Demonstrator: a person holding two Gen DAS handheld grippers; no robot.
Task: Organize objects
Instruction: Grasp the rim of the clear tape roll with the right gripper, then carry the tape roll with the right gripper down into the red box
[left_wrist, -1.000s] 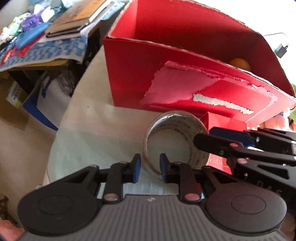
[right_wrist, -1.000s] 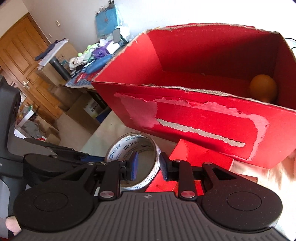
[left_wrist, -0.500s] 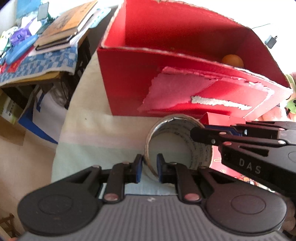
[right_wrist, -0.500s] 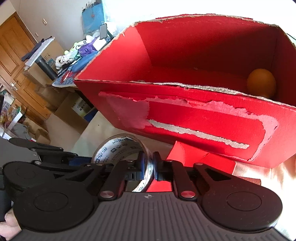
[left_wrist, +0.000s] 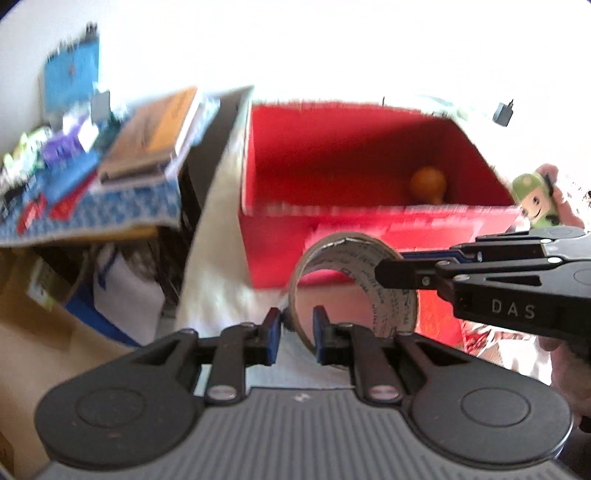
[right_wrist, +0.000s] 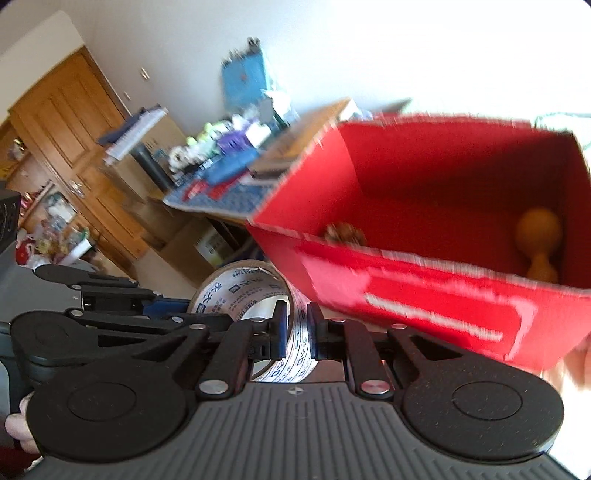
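Observation:
A roll of clear packing tape (left_wrist: 354, 288) with printed inner core hangs lifted in front of the open red cardboard box (left_wrist: 369, 166). My left gripper (left_wrist: 295, 332) is shut on the roll's near wall. My right gripper (right_wrist: 297, 330) is shut on the opposite wall of the tape roll (right_wrist: 240, 291); its black arm marked DAS (left_wrist: 509, 291) reaches in from the right in the left wrist view. Inside the red box (right_wrist: 443, 192) lies an orange gourd-shaped object (right_wrist: 539, 236) and a small brown object (right_wrist: 343, 233).
A side desk (left_wrist: 92, 206) with a blue checked cloth carries books and small clutter on the left. Cardboard boxes and a bag stand under it. A green toy figure (left_wrist: 535, 199) sits right of the box. A wooden door (right_wrist: 59, 155) is far left.
Both grippers closed onto the tape roll's walls and raised it off the pale cloth; the red box now appears lower, showing more of its inside.

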